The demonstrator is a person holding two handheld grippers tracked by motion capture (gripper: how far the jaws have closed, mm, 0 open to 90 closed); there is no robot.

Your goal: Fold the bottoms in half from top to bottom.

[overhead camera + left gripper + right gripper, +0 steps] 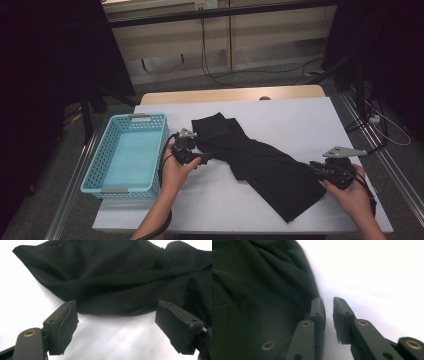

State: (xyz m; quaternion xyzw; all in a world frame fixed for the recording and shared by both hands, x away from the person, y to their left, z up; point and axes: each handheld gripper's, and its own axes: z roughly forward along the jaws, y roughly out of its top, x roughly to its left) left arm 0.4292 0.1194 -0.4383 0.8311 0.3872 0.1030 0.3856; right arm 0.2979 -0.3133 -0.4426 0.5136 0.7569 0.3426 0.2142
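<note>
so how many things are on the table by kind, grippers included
black cloth: 1
blue basket: 1
grippers: 2, left gripper and right gripper
total: 4

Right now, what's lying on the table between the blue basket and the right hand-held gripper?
In the high view, the left hand-held gripper and the black cloth lie between the blue basket and the right hand-held gripper.

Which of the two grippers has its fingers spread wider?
The left gripper, by the basket: its fingers stand far apart at the cloth edge; the right gripper's are nearly closed.
</note>
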